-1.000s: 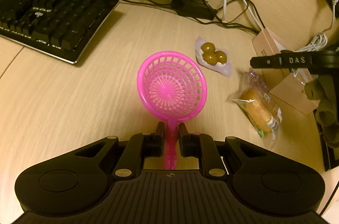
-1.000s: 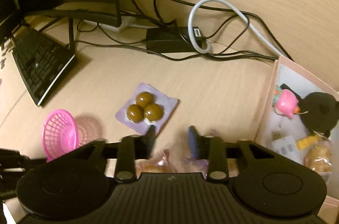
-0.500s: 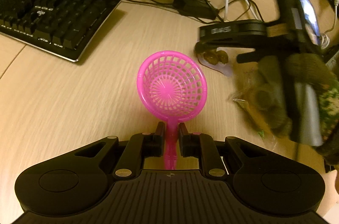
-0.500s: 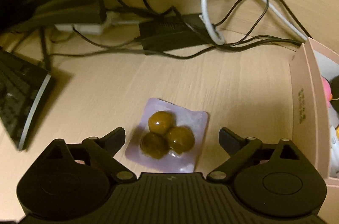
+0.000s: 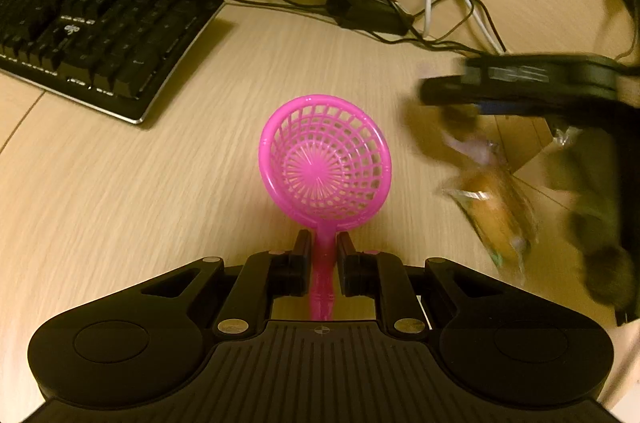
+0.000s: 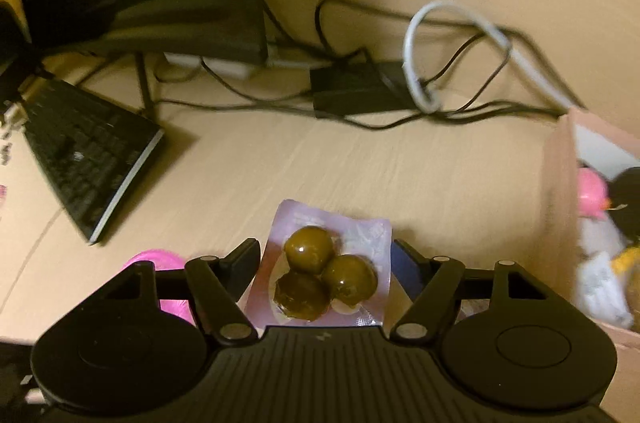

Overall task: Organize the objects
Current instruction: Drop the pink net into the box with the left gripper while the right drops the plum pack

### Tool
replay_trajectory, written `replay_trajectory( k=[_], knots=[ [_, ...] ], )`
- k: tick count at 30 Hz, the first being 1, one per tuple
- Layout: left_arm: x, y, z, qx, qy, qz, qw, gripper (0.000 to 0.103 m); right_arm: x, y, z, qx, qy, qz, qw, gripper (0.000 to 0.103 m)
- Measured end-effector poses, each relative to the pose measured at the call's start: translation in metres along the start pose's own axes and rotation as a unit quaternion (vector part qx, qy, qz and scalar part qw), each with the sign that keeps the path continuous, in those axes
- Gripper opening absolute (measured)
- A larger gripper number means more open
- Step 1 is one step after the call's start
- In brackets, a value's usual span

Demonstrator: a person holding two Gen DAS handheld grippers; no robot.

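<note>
A pink plastic strainer (image 5: 324,163) stands over the wooden desk, basket forward. My left gripper (image 5: 322,243) is shut on its handle. In the right wrist view a pale purple packet of three green-brown balls (image 6: 308,227) lies between the jaws of my right gripper (image 6: 326,255). Those jaws are closing, and both fingers (image 6: 240,263) meet the packet's side edges. From the left wrist view the right gripper (image 5: 520,79) is a dark blur to the right of the strainer, with the packet blurred beneath it.
A wrapped bread roll (image 5: 496,215) lies right of the strainer. A pink cardboard box (image 6: 560,223) with toys stands at the right. A black keyboard (image 5: 92,35), a monitor base, a power adapter (image 5: 368,11) and tangled cables line the back.
My right gripper opened wide over the packet, then narrowed onto its sides and shifted right with it. The left gripper and the strainer have stayed still.
</note>
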State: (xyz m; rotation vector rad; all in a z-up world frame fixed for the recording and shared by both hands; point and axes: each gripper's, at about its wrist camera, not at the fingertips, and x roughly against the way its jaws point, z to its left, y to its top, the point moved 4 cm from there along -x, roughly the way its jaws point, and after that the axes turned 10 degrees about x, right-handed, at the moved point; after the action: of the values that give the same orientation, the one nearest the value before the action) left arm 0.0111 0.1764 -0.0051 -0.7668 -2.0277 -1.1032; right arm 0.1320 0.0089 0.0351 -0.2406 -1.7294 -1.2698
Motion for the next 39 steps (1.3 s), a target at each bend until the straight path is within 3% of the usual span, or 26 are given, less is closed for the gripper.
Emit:
replay_trajectory(
  k=[4,8,14,17,20,24,30,33,37,39],
  knots=[
    [-0.002,0.001,-0.002,0.002,-0.002,0.002,1.0000,0.016,0.049,-0.025,-0.007,0.004,-0.029,-0.034,0.999,0.072],
    [-0.005,-0.001,-0.005,0.001,-0.024,0.011,0.9997,0.016,0.088,-0.067,-0.019,0.004,-0.052,-0.035,0.998,0.072],
    [-0.002,-0.023,-0.035,-0.082,-0.032,0.029,0.9957,0.015,0.124,-0.145,-0.048,-0.046,-0.090,0.004,0.995,0.072],
    [0.002,-0.037,-0.057,-0.132,-0.052,0.041,0.9890,0.015,0.135,-0.180,-0.059,-0.057,-0.124,0.020,0.990,0.072],
    [0.010,-0.043,-0.079,-0.147,-0.081,0.048,0.9846,0.015,0.140,-0.209,-0.072,-0.093,-0.126,0.034,0.987,0.072],
    [0.032,-0.027,-0.118,-0.171,-0.120,0.013,0.9779,0.015,0.149,-0.227,-0.083,-0.119,-0.137,0.032,0.983,0.072],
    [0.047,0.016,-0.202,-0.215,-0.176,-0.041,0.9597,0.015,0.169,-0.242,-0.092,-0.135,-0.155,0.004,0.979,0.072],
    [0.034,0.038,-0.253,-0.226,-0.197,-0.066,0.9518,0.015,0.177,-0.246,-0.099,-0.148,-0.164,-0.007,0.975,0.072],
    [-0.009,0.058,-0.304,-0.228,-0.220,-0.062,0.9464,0.018,0.189,-0.252,-0.106,-0.155,-0.177,-0.021,0.972,0.072],
    [-0.050,0.060,-0.319,-0.235,-0.189,-0.048,0.9523,0.018,0.191,-0.257,-0.109,-0.158,-0.179,-0.021,0.971,0.072]
  ],
)
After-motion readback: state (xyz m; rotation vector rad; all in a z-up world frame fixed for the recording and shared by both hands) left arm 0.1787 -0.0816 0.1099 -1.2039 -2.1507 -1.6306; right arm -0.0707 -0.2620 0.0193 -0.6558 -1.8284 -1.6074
